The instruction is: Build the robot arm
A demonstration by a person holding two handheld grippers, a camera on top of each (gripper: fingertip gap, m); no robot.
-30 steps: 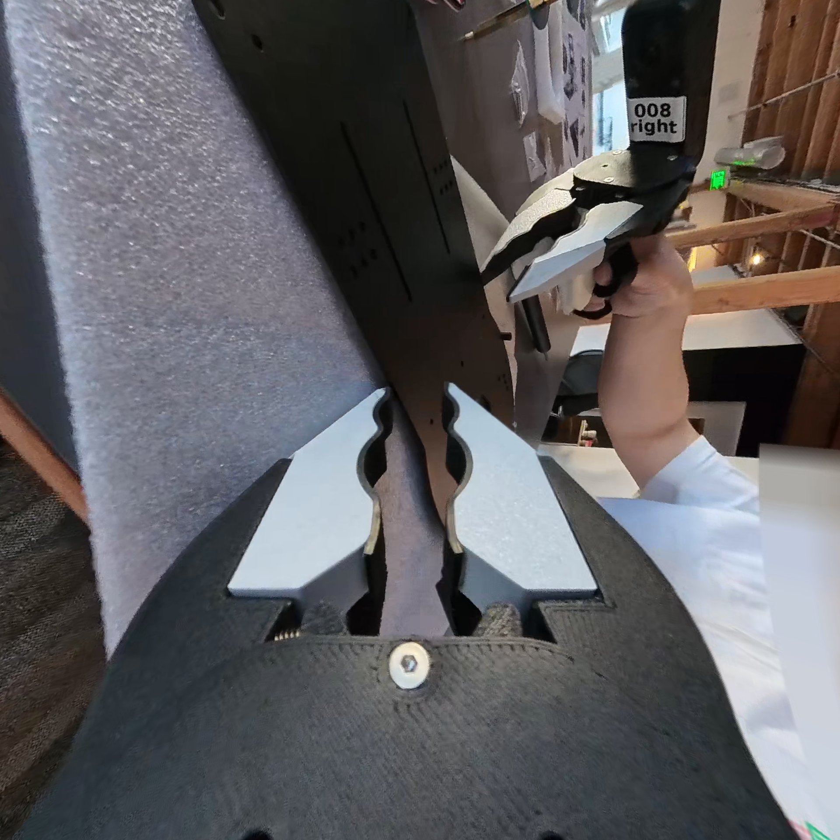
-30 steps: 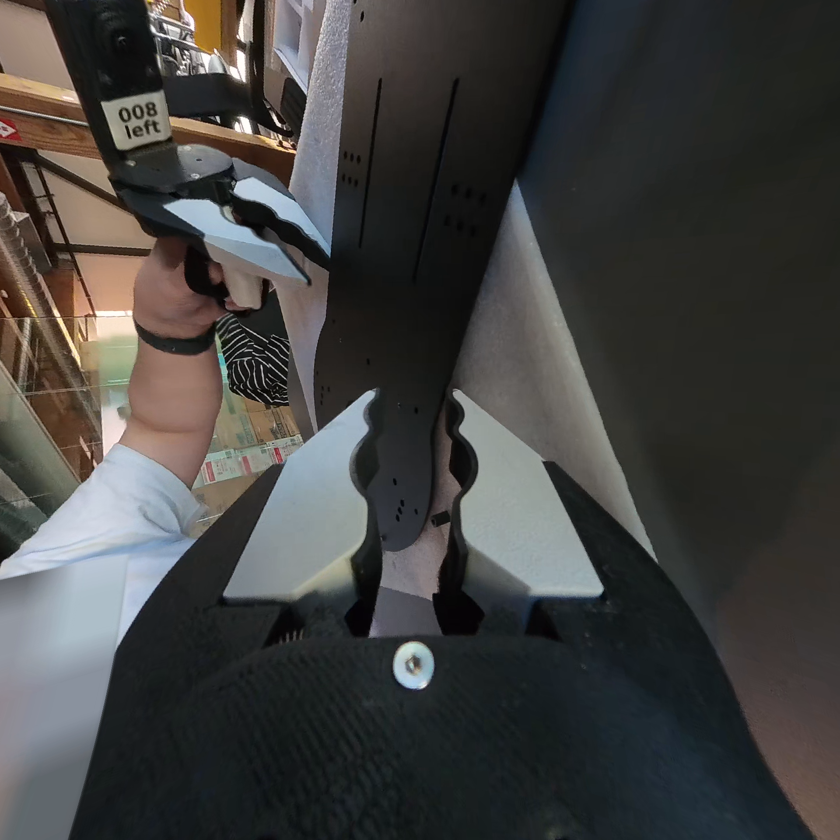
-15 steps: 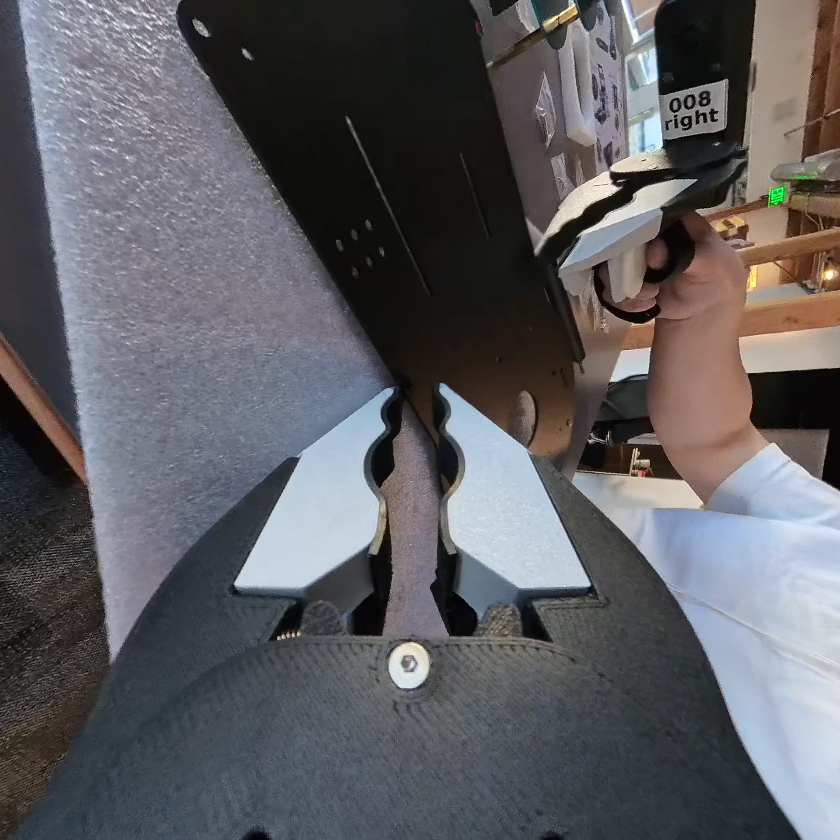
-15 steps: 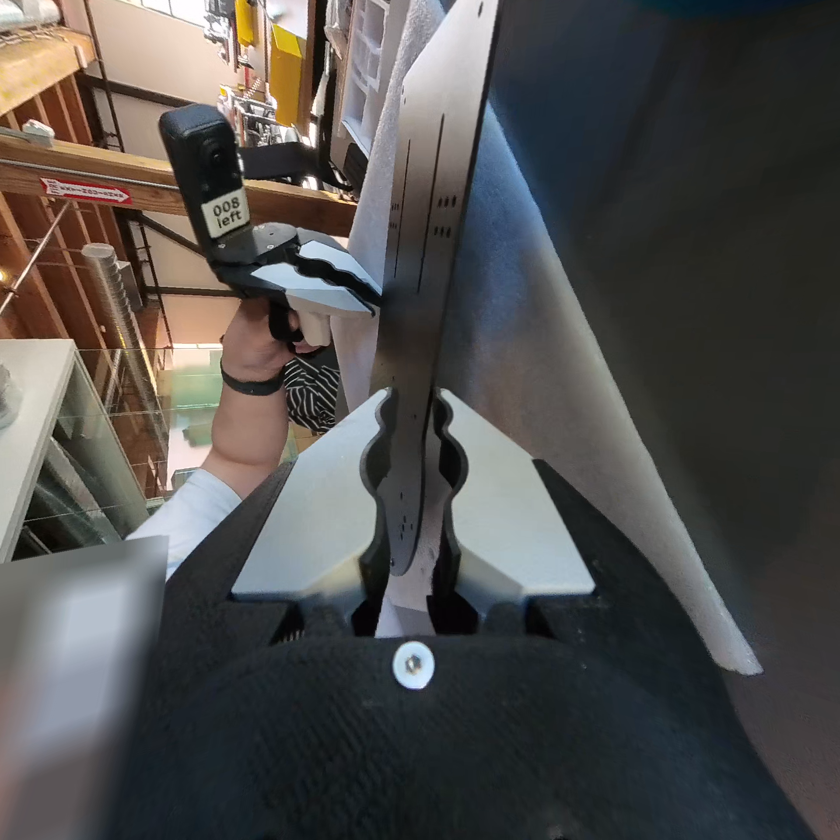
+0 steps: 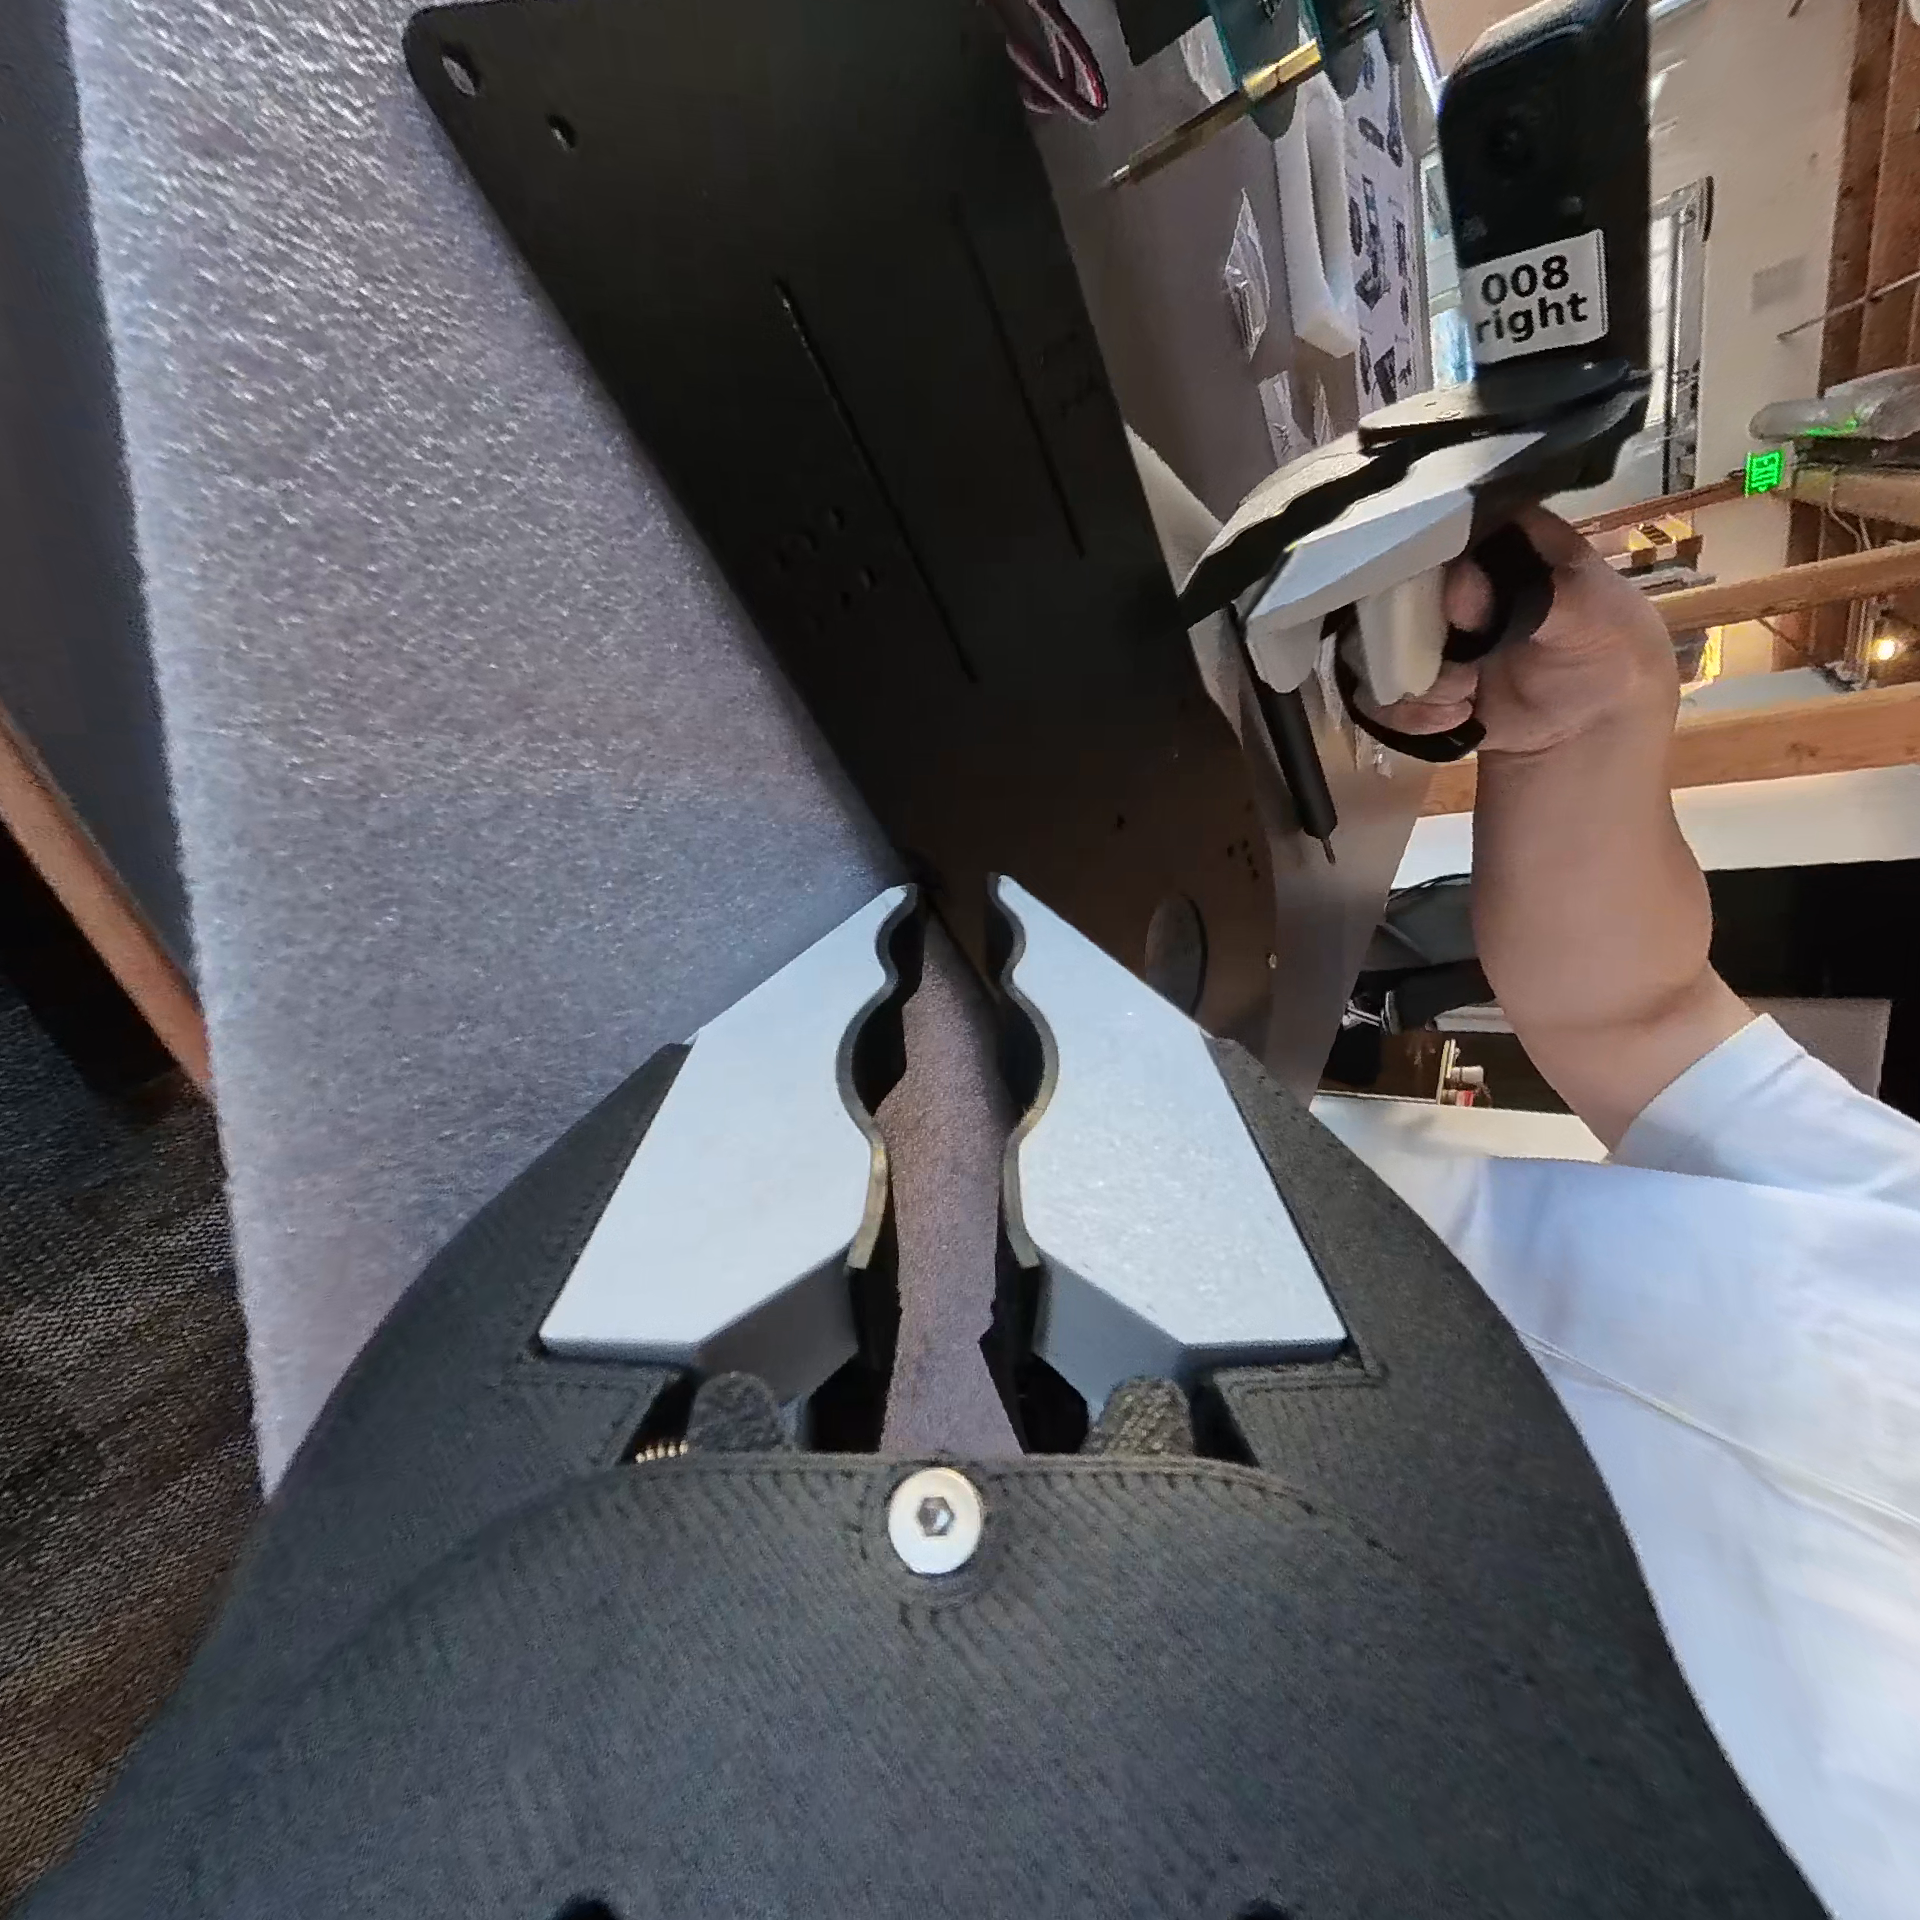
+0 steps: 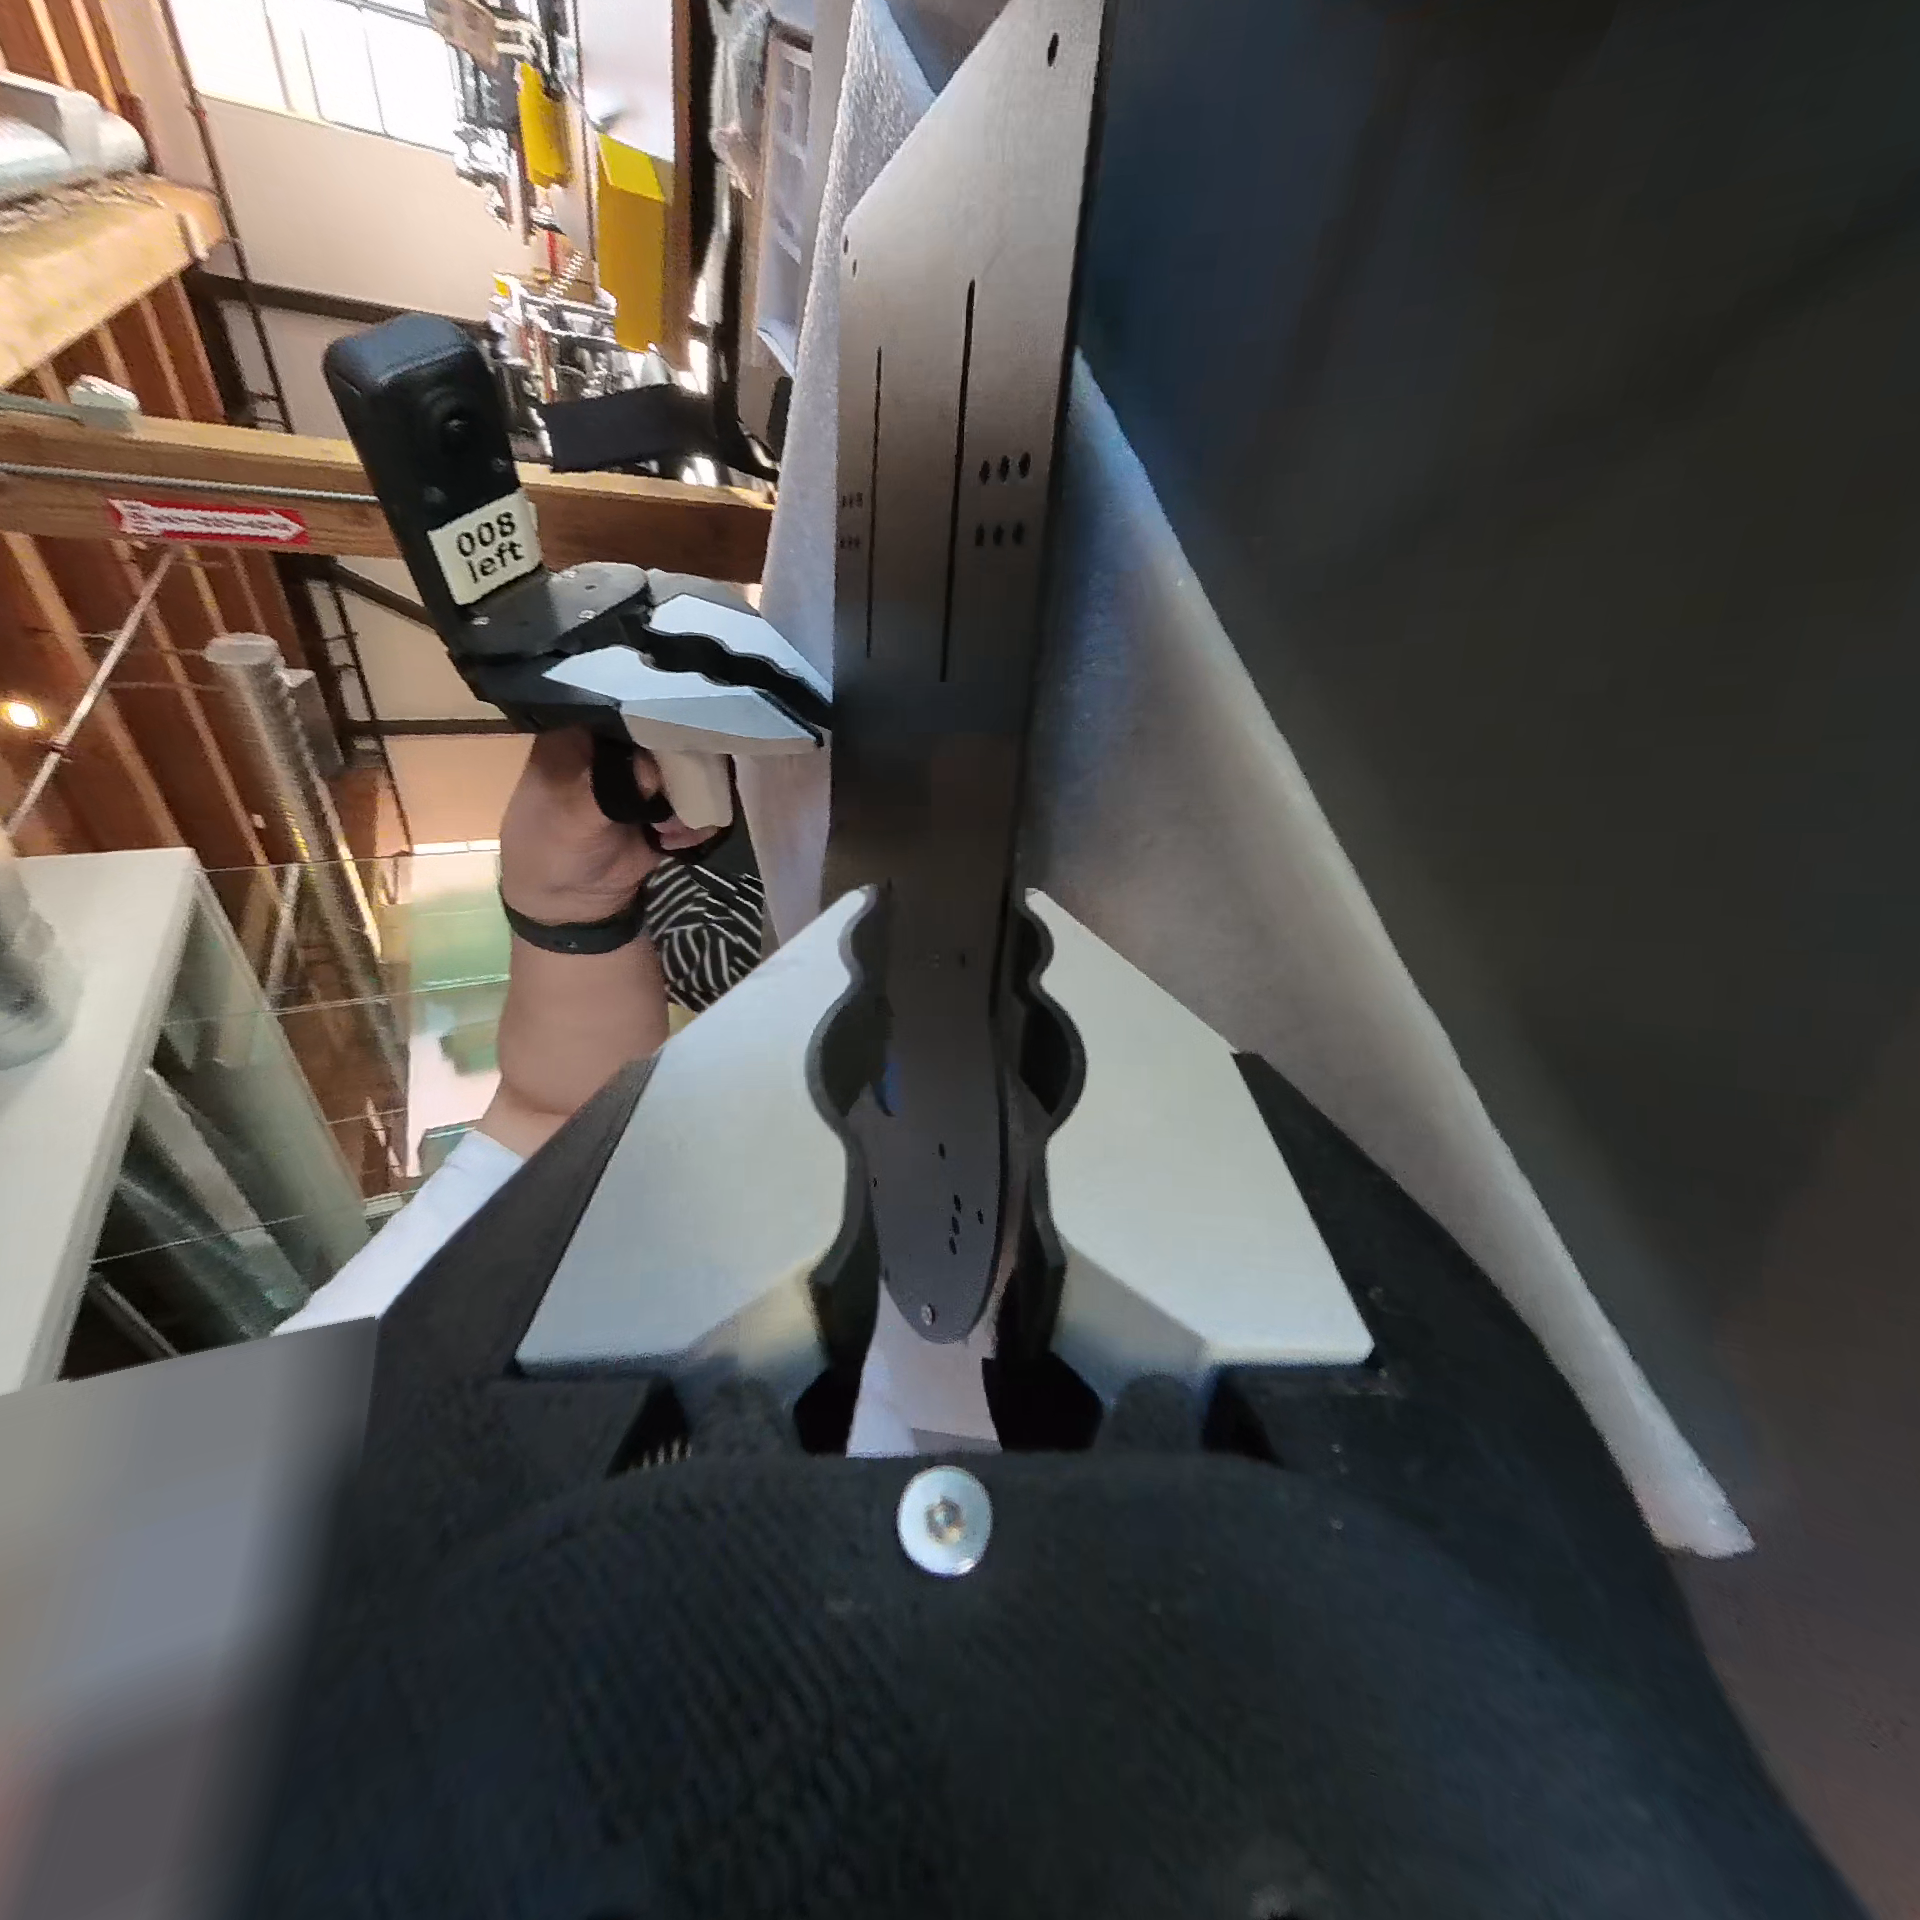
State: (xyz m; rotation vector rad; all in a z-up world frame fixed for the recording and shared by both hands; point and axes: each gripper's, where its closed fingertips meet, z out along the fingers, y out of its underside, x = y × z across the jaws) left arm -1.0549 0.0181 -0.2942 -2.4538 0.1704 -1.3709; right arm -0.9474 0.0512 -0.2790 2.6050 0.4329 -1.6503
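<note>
A flat black metal plate (image 5: pixel 831 416) with slots and small holes is held up in the air, with a white foam sheet (image 5: pixel 416 623) lying against its back. My left gripper (image 5: pixel 956 894) is shut on one edge of the plate and the foam together. My right gripper (image 6: pixel 951 914) is shut on the opposite, rounded end of the plate (image 6: pixel 935 520), with the foam (image 6: pixel 1195 831) behind it. Each gripper shows in the other's view, clamped on the plate's edge: the right gripper (image 5: pixel 1216 582) and the left gripper (image 6: pixel 821 707).
A person's arms in white sleeves (image 5: pixel 1714 1351) hold both grippers. Grey carpet (image 5: pixel 94 1299) and a wooden edge (image 5: pixel 83 883) lie at the left. Wooden beams (image 6: pixel 156 457) and a white table (image 6: pixel 73 987) stand behind. A dark surface (image 6: pixel 1558 520) fills the right. Spacing between my two grippers at the tips: around 12 cm.
The plate and foam have turned, so more of the plate's face and its far corners show. Both grippers have kept their hold and moved with it.
</note>
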